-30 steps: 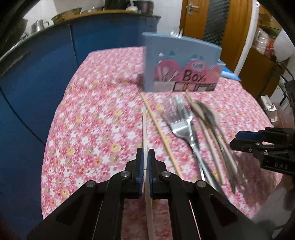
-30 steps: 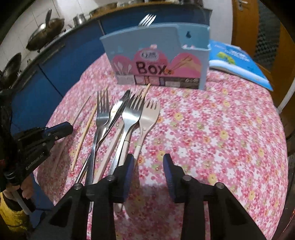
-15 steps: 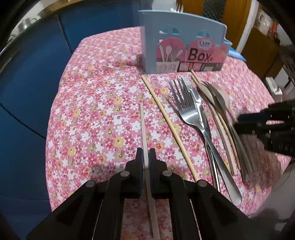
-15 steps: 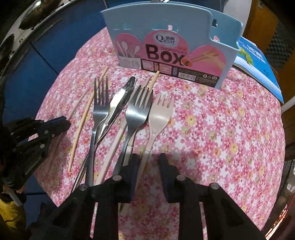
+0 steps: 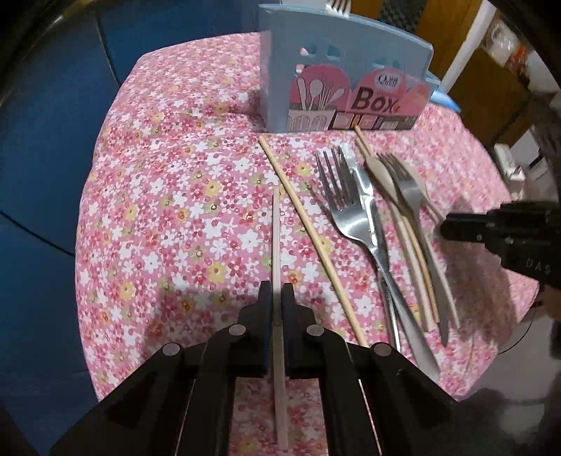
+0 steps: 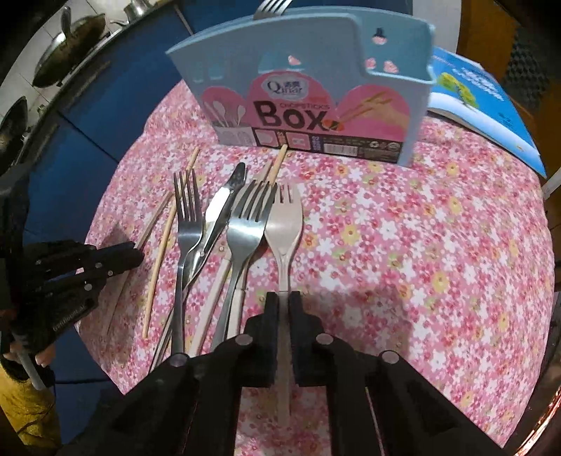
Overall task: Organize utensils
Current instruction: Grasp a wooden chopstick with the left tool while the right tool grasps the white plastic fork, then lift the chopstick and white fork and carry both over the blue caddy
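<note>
My left gripper [image 5: 277,293] is shut on a pale chopstick [image 5: 276,238] that points toward the blue utensil box [image 5: 343,59]. A second chopstick [image 5: 308,231] lies just right of it on the cloth. In the right wrist view my right gripper [image 6: 284,298] has its jaws closing on the handle of a beige plastic fork [image 6: 284,224], and the pads press on it. Left of that fork lie two steel forks [image 6: 247,228], a knife [image 6: 219,207] and pale handles, fanned toward the box [image 6: 305,63]. One fork [image 6: 270,7] stands inside the box.
The pink flowered tablecloth [image 6: 420,245] covers a round table. A blue book [image 6: 480,101] lies behind the box on the right. Blue cabinets [image 5: 52,140] run close along the table's left, with pans [image 6: 70,31] above them. The left gripper [image 6: 138,254] shows at the table's left edge.
My right gripper has shut on the beige fork's handle, having stood open a second ago. Both wrists have tipped further down toward the table. The left grip on the chopstick is unchanged.
</note>
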`<control>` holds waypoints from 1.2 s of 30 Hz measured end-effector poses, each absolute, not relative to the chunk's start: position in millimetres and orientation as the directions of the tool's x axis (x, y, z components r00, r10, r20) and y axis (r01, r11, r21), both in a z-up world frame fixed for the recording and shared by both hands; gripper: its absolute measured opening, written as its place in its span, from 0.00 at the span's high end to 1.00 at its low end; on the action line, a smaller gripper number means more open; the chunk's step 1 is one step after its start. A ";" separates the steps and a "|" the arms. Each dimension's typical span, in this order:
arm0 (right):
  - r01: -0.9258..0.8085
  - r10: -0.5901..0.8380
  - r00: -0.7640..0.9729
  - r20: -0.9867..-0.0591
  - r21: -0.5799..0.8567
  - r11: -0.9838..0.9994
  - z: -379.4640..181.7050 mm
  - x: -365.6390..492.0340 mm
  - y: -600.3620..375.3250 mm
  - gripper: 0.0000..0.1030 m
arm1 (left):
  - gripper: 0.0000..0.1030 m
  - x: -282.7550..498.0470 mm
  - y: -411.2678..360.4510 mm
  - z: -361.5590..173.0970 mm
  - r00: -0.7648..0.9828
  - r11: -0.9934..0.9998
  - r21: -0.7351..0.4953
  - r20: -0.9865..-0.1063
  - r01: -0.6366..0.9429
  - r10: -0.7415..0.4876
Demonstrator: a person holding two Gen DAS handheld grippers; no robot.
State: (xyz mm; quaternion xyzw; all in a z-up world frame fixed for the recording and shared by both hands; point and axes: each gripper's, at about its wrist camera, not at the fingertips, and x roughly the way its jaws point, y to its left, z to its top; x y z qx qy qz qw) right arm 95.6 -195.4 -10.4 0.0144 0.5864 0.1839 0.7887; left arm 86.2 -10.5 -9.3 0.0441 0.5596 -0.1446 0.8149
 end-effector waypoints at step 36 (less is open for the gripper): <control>-0.297 0.401 0.828 -0.393 0.298 0.907 98.4 135.8 -260.3 0.93 | 0.97 166.7 -22.5 142.3 0.874 0.952 -0.207 -0.389 0.224 -0.290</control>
